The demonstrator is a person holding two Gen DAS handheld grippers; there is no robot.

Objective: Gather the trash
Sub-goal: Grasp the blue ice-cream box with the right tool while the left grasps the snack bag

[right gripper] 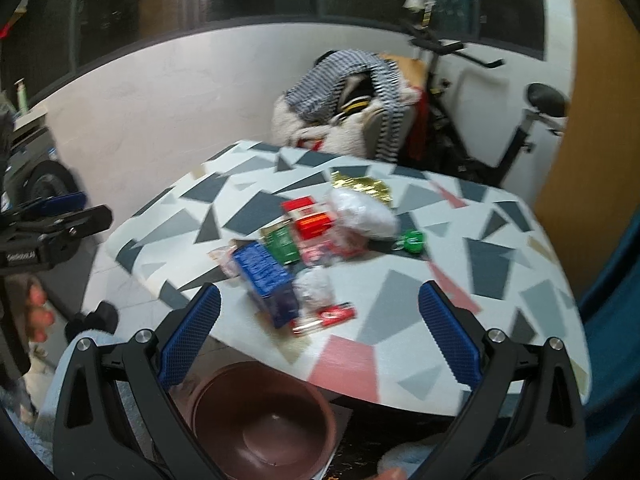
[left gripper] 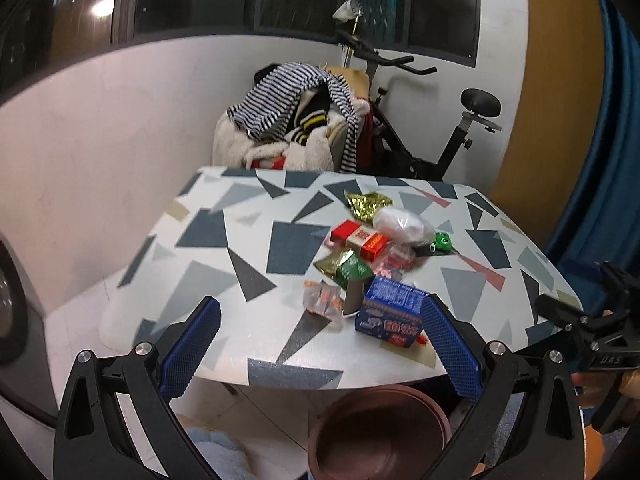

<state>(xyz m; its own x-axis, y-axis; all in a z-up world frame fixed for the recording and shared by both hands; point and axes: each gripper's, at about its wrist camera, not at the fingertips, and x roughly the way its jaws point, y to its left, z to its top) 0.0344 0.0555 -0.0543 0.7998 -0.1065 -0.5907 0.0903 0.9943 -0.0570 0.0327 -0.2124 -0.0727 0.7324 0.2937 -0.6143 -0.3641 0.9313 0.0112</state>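
Left to right: a washing machine (right gripper: 44,176) by the white wall, then the patterned table (left gripper: 240,240), with a chair heaped with clothes (left gripper: 296,120) and an exercise bike (left gripper: 424,120) behind it. The trash lies in one heap mid-table: a blue carton (left gripper: 390,312) nearest the front edge, clear wrappers (left gripper: 322,300), a green packet (left gripper: 346,266), a red box (left gripper: 360,238), a white bag (left gripper: 402,224), a gold wrapper (left gripper: 366,202). A brown bin (left gripper: 380,432) stands on the floor below the table's near edge. The left gripper (left gripper: 320,320) and right gripper (right gripper: 320,308) both hang released, jaws wide, holding nothing, short of the heap.
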